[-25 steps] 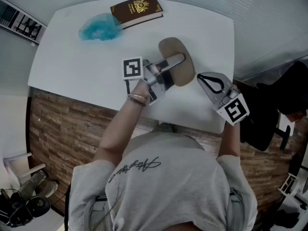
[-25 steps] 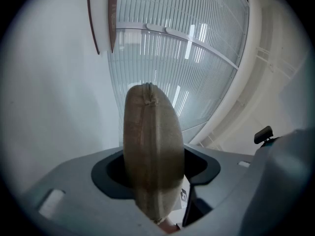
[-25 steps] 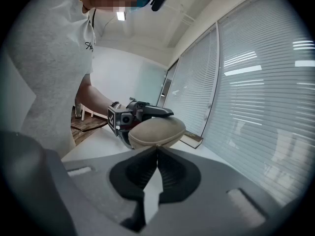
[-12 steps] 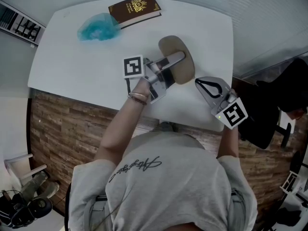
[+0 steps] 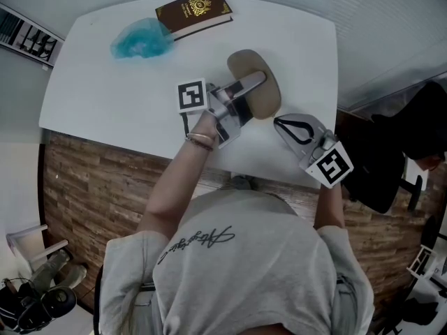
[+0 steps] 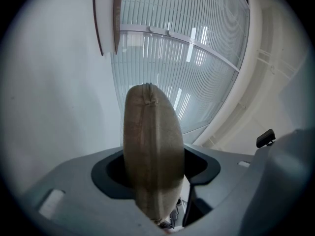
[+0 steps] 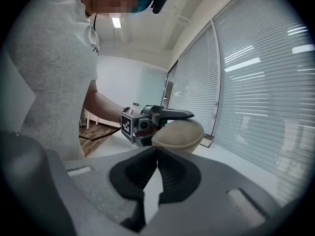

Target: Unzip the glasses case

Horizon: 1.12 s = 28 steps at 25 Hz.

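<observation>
Holding step: left gripper clamped across glasses case.
Right gripper: shut, empty, case just ahead.
Next: probably needed zip pull pinched.

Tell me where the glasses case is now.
In the head view the glasses case is clamped in the left gripper over the white table, right of centre. The brown book lies beyond it, the shut right gripper nearer the person.

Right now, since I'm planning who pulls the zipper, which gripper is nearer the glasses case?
Left. The left gripper is clamped on the glasses case; the right gripper, jaws shut and empty, sits just beside it on the person's side.
</observation>
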Available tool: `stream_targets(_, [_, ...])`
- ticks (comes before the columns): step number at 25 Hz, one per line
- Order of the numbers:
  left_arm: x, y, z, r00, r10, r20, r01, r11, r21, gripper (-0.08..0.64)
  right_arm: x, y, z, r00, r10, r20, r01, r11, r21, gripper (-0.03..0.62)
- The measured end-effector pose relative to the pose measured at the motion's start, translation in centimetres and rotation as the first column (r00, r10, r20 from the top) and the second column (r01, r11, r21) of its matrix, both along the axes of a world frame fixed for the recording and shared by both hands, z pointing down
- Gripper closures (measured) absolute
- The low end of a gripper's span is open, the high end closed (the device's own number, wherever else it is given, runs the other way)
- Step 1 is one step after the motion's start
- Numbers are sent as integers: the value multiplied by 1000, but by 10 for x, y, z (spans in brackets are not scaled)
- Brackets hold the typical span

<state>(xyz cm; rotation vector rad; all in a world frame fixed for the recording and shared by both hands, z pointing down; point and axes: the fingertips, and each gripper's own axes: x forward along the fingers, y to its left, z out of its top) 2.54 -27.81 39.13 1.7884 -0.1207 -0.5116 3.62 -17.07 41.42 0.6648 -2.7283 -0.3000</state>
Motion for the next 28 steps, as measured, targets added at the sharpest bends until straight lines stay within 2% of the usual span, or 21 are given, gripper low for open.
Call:
stream_targets(11, [3,-3,5,1000,1,18,-1,1000,-12,275,-20,7,8,998,-49,-25,49,999,-16,588])
stream_targets(28, [8,-7,15,999,3,46,-2,999,-32,273,-37,1,14,999,-44,-27,43,998,-49,586])
